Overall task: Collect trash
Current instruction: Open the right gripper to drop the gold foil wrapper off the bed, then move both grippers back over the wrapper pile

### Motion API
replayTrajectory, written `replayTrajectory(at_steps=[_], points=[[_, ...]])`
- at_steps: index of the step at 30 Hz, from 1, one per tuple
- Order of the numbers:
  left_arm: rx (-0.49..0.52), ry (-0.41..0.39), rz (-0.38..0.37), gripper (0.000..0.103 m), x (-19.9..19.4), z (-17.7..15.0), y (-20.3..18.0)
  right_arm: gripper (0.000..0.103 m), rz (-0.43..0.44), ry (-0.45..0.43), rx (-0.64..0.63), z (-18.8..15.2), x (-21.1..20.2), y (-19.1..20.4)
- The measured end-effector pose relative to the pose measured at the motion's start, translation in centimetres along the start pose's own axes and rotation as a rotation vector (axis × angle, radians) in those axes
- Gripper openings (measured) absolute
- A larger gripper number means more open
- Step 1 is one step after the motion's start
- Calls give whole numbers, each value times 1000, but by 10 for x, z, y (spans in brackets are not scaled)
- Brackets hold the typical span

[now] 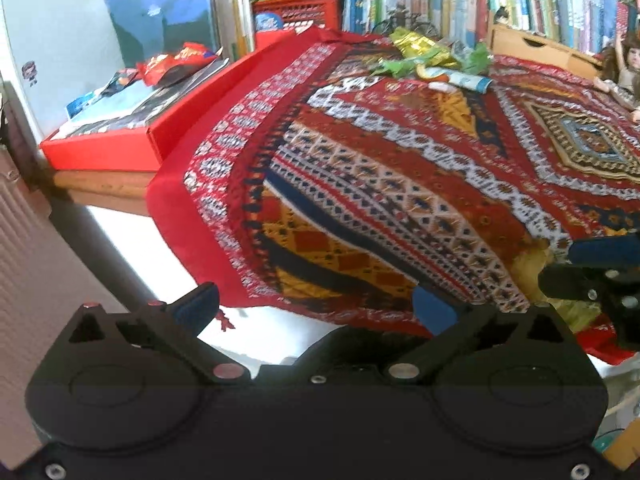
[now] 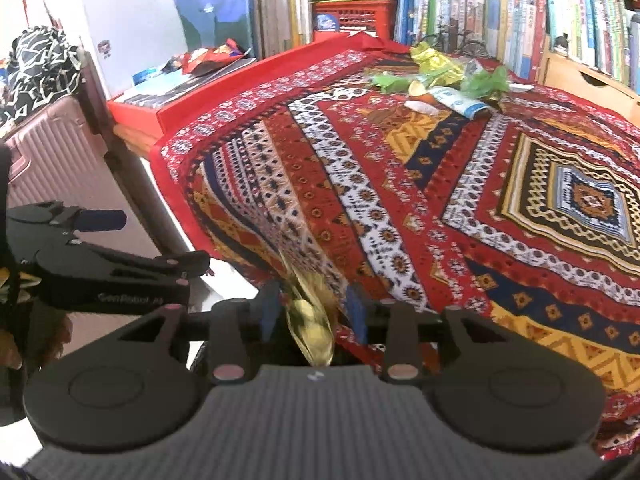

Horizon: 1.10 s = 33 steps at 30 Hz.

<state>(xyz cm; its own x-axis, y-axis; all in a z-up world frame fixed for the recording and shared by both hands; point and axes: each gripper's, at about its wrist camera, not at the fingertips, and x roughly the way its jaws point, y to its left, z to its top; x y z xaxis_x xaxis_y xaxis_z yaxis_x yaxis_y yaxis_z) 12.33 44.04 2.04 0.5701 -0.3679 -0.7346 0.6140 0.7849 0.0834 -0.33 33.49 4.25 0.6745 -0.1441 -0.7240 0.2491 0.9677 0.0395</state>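
Observation:
A pile of trash (image 1: pixel 432 56) lies at the far side of the patterned tablecloth (image 1: pixel 400 184): green and gold wrappers and a white-blue tube (image 2: pixel 460 102). A red snack bag (image 1: pixel 176 62) rests on the red box (image 1: pixel 112 148) at the left. My left gripper (image 1: pixel 314 308) is wide open with nothing in it, hanging off the table's near-left corner. My right gripper (image 2: pixel 312 312) is at the cloth's near edge, shut on a clear yellowish wrapper (image 2: pixel 312 332) that sticks up between its blue pads.
A pink suitcase (image 2: pixel 52 160) with a black-and-white bag (image 2: pixel 40 60) on top stands left of the table. Bookshelves (image 2: pixel 500 8) and a red crate (image 2: pixel 352 16) line the back. A wooden drawer box (image 2: pixel 584 80) sits at the far right, near a doll (image 1: pixel 624 72).

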Motion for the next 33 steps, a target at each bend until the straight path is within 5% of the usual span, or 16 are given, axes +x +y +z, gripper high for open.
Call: replayTrajectory(at_steps=[3, 15, 24, 33], points=[[-24, 4, 16, 103, 1, 0, 5, 57, 2, 3, -18, 0, 2, 5], [-63, 49, 26, 103, 10, 4, 17, 103, -46, 3, -18, 3, 8, 7], [-159, 38, -55, 103, 4, 15, 32, 103, -77, -5, 0, 12, 4, 6], [-199, -39, -137, 103, -1, 65, 27, 103, 35, -64, -8, 45, -16, -4]])
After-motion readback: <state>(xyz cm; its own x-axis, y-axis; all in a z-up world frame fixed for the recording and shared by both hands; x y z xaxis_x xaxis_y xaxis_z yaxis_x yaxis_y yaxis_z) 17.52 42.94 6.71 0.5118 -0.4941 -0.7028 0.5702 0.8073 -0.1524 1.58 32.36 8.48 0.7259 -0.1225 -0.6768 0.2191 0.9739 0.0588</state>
